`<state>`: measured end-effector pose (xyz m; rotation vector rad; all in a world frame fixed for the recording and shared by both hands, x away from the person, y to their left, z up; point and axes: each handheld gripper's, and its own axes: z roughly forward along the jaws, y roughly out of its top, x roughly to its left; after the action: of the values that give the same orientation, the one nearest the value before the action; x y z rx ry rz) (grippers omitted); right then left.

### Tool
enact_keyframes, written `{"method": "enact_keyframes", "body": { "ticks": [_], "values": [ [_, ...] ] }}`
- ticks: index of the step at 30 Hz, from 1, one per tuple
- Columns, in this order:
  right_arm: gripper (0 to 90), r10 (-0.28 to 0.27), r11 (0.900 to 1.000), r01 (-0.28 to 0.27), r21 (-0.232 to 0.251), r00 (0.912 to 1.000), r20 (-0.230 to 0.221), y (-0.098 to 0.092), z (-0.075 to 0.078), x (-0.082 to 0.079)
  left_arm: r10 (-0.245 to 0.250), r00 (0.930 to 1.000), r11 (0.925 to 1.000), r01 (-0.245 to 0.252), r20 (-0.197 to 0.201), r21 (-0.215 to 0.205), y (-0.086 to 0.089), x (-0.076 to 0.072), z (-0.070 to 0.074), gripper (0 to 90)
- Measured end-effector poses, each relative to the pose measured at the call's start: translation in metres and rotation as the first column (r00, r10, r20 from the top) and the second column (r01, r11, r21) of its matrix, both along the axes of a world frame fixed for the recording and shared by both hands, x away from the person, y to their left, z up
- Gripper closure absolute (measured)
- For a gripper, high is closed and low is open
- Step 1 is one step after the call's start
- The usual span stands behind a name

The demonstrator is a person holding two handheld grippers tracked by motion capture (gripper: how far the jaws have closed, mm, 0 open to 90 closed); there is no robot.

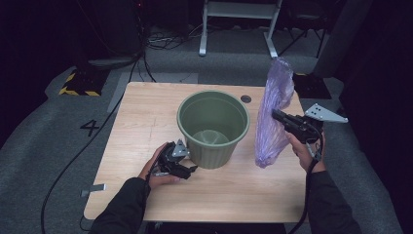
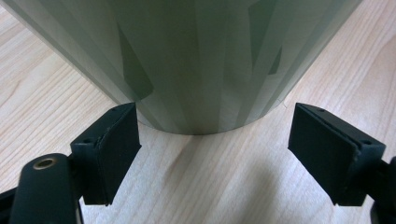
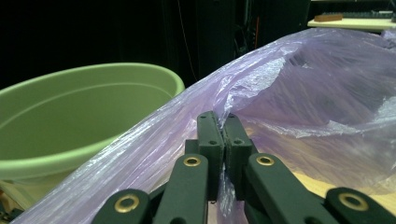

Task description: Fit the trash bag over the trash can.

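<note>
A green plastic bin [image 1: 213, 127] stands upright in the middle of the wooden table [image 1: 136, 122]. My left gripper [image 1: 189, 170] lies low at the bin's front left base, jaws open, with the ribbed bin wall [image 2: 196, 65] just ahead of the gap and not touched by the pads [image 2: 116, 149]. A thin purple plastic bag [image 1: 273, 114] hangs in the air to the right of the bin. My right gripper [image 1: 277, 116] is shut on the bag's film [image 3: 261, 112], which is pinched between the two fingertips [image 3: 210, 135]. The bin's rim [image 3: 88, 84] lies to that gripper's left.
A small dark round hole [image 1: 246, 99] sits in the tabletop behind the bin. Beyond the table are grey carpet, a white frame's legs [image 1: 238, 29], cables and a yellow-black striped block [image 1: 78, 83]. A metal bracket [image 1: 93, 189] juts from the table's left front edge.
</note>
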<state>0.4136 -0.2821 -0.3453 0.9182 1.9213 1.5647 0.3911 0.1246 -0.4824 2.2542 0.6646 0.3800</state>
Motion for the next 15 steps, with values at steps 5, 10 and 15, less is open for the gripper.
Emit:
{"method": "enact_keyframes", "body": {
  "ticks": [5, 10, 15],
  "values": [
    [89.2, 0.009, 1.000, -0.009, 0.009, 0.9998, 0.015, 0.001, 0.008, -0.003, -0.011, 0.9999, 0.9999, 0.011, -0.003, 0.004, -0.004, 0.001, 0.000, 16.1],
    [89.2, 0.016, 0.999, -0.017, 0.039, 0.9991, 0.039, 0.002, 0.021, -0.005, -0.015, 0.9999, 0.9999, 0.015, -0.008, 0.004, -0.009, 0.003, 0.000, 16.0],
    [89.2, 0.028, 0.998, -0.031, 0.047, 0.9975, 0.065, 0.009, 0.035, -0.007, -0.023, 0.9997, 0.9997, 0.024, -0.011, 0.010, -0.010, 0.003, 0.000, 16.5]
  ]
}}
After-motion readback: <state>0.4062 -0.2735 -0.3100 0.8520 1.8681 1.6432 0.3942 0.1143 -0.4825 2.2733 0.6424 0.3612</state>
